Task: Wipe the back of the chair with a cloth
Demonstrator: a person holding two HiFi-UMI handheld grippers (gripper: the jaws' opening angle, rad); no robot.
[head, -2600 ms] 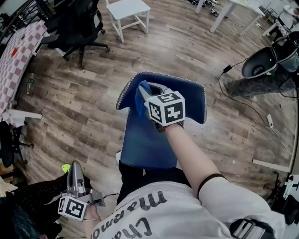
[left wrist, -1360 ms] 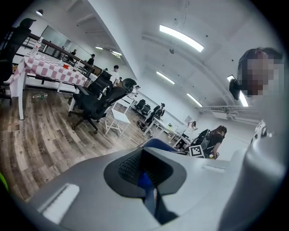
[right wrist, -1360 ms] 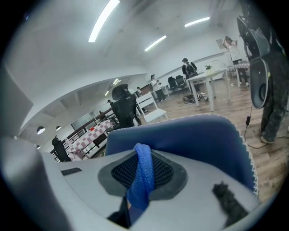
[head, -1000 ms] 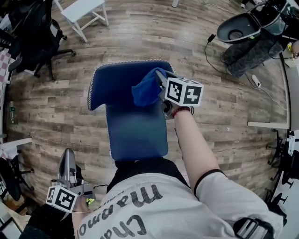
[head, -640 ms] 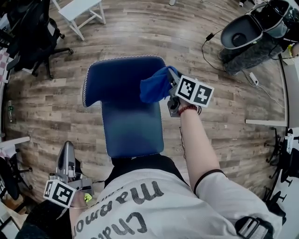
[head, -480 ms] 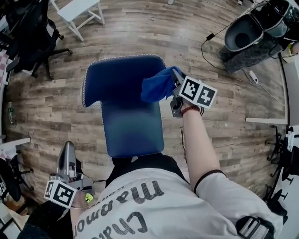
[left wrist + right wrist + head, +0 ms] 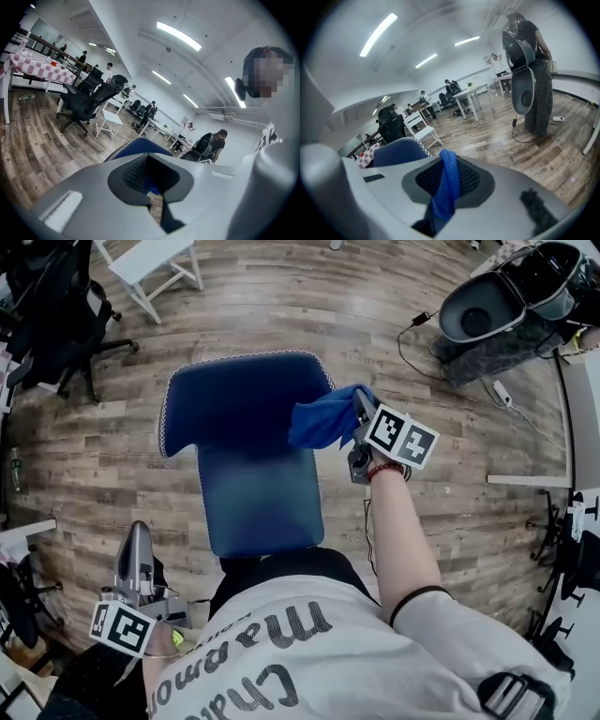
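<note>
Your R gripper (image 7: 360, 412) is clamped on cloth (image 7: 323, 424), cloth at top-right edge of chair (image 7: 246, 465) back. L gripper (image 7: 137, 554) closed, empty, low by your side. Looks mid-wipe; can't tell what's clean, so cover rest of back.

The cloth (image 7: 323, 423) covers the upper right corner of the chair back (image 7: 248, 456) and the jaw tips of the right gripper (image 7: 358, 404); the person's torso (image 7: 309, 652) hides its lower edge.

White shirt (image 7: 309, 652): partial black lettering, "Cha…" and "ma…"; remaining letters cut off at frame edge.
</note>
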